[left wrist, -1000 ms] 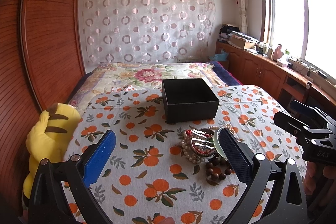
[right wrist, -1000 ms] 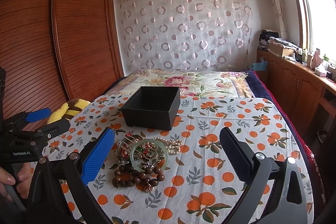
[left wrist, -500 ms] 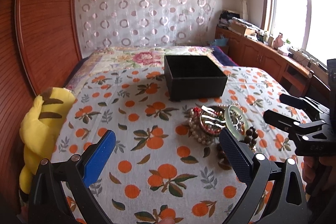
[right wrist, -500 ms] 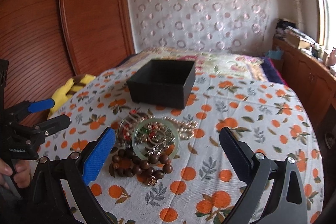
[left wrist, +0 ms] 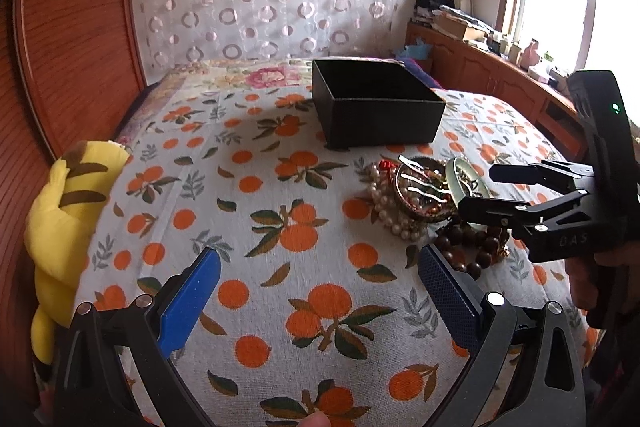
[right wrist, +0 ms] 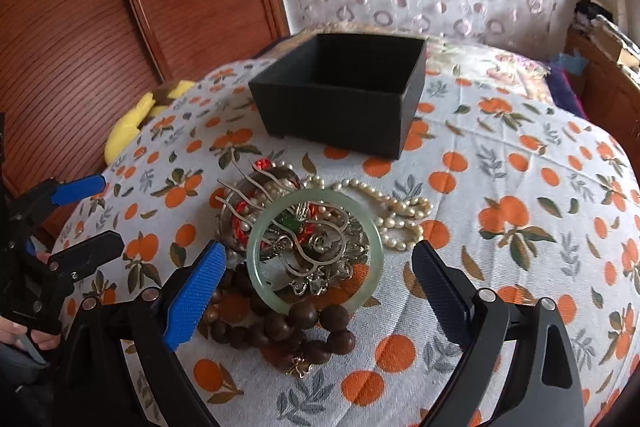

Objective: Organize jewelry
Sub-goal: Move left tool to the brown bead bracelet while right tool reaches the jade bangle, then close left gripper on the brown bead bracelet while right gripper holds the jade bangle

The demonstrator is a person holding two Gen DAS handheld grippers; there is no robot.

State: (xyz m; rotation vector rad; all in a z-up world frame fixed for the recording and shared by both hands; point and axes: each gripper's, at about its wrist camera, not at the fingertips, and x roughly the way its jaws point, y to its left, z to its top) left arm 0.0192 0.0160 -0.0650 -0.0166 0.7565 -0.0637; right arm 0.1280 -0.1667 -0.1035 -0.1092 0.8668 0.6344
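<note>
Right now the jewelry lies in one tangled heap on the orange-print bedspread: a pale green jade bangle rests on top, propped over silver hairpins and a metal ornament, with a pearl strand trailing to the right and a brown wooden bead bracelet nearest me. Just behind the heap sits the open black box, apart from it. My right gripper hangs low over the pile, jaws spread wide to either side of the bangle, gripping nothing. My left gripper is likewise wide apart over bare cloth, left of the heap. A yellow plush toy lies at the bed's left edge.
</note>
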